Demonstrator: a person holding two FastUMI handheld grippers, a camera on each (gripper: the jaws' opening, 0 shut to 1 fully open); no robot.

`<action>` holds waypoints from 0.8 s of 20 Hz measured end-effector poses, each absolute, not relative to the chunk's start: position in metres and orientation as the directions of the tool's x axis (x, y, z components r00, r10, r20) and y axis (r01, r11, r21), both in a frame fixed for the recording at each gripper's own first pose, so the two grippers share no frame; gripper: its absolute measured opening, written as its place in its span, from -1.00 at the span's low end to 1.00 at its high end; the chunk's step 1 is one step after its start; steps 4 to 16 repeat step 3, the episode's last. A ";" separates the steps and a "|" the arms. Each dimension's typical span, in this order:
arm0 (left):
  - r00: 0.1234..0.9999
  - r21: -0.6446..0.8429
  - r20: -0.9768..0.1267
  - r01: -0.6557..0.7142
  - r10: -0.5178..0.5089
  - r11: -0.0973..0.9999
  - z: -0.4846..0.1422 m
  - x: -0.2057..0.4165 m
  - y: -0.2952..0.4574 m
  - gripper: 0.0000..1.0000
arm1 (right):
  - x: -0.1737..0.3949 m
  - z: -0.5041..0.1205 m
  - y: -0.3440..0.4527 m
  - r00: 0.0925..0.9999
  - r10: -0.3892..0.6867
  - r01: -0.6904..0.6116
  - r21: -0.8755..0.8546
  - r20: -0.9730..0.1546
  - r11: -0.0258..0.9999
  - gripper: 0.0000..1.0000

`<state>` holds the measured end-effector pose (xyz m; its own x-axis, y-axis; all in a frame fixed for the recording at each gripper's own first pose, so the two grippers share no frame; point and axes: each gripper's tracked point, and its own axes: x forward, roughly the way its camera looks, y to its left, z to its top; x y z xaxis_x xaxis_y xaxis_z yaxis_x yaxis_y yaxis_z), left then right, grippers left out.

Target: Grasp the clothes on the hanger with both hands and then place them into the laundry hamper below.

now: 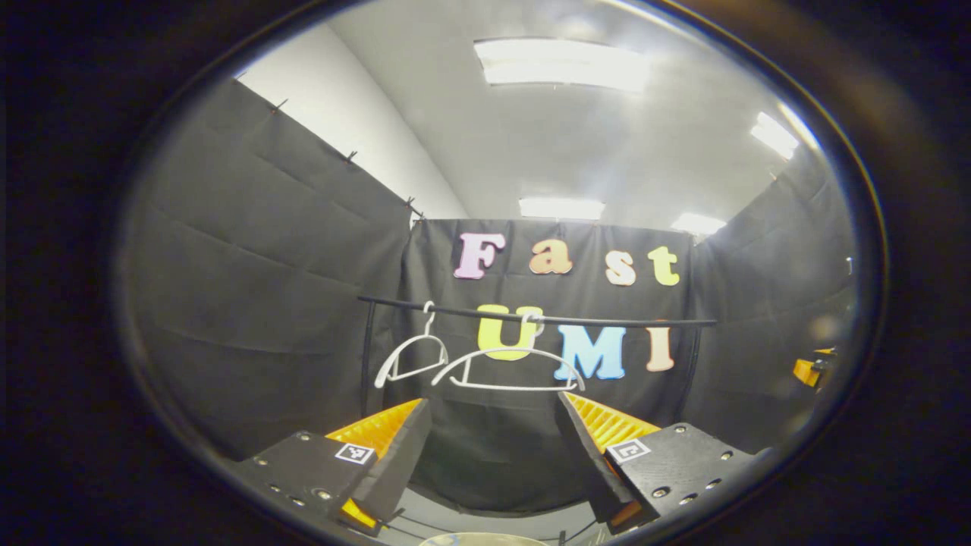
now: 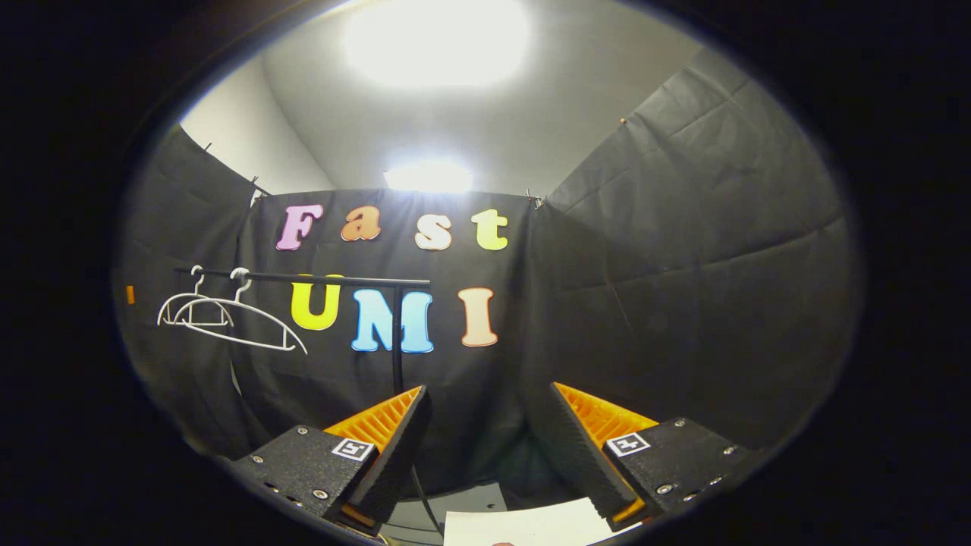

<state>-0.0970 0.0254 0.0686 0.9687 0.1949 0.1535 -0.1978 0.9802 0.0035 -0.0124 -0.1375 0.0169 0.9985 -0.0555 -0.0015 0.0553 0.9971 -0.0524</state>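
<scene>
Two white hangers hang bare on a black rail [image 1: 607,318] in front of the back wall. In the left gripper view the smaller hanger [image 1: 413,356] is on the left and the wider hanger [image 1: 516,371] beside it, straight ahead of my left gripper [image 1: 493,406]. That gripper is open, with nothing between its fingers, and stands well short of the rail. My right gripper [image 2: 489,390] is open and holds nothing; both hangers [image 2: 227,318] sit far to its left on the rail [image 2: 303,279]. A pale rounded rim [image 1: 478,540] shows below the left gripper; I cannot tell what it is.
Black cloth walls close in on three sides. The rail's black upright post [image 2: 397,334] stands just ahead of the right gripper. A white flat sheet [image 2: 523,525] lies below the right gripper. An orange part [image 1: 808,370] shows at the far right of the left gripper view.
</scene>
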 end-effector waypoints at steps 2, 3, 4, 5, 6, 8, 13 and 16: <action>0.970 -0.001 0.145 -0.199 0.197 0.980 0.064 -0.095 0.044 0.79 | -0.020 0.010 -0.137 0.997 -0.075 0.074 -0.050 -0.013 0.996 0.89; 0.969 -0.008 0.147 -0.199 0.199 0.980 0.062 -0.095 0.051 1.00 | -0.023 0.007 -0.132 0.997 -0.078 0.077 -0.052 -0.021 0.996 0.80; 0.969 -0.008 0.147 -0.199 0.199 0.980 0.062 -0.095 0.051 1.00 | -0.023 0.007 -0.132 0.997 -0.078 0.077 -0.052 -0.021 0.996 0.80; 0.969 -0.008 0.147 -0.199 0.199 0.980 0.062 -0.095 0.051 1.00 | -0.023 0.007 -0.132 0.997 -0.078 0.077 -0.052 -0.021 0.996 0.80; 0.969 -0.008 0.147 -0.199 0.199 0.980 0.062 -0.095 0.051 1.00 | -0.023 0.007 -0.132 0.997 -0.078 0.077 -0.052 -0.021 0.996 0.80; 0.969 -0.008 0.147 -0.199 0.199 0.980 0.062 -0.095 0.051 1.00 | -0.023 0.007 -0.132 0.997 -0.078 0.077 -0.052 -0.021 0.996 0.80; 0.969 -0.008 0.147 -0.199 0.199 0.980 0.062 -0.095 0.051 1.00 | -0.023 0.007 -0.132 0.997 -0.078 0.077 -0.052 -0.021 0.996 0.80; 0.969 -0.008 0.147 -0.199 0.199 0.980 0.062 -0.095 0.051 1.00 | -0.023 0.007 -0.132 0.997 -0.078 0.077 -0.052 -0.021 0.996 0.80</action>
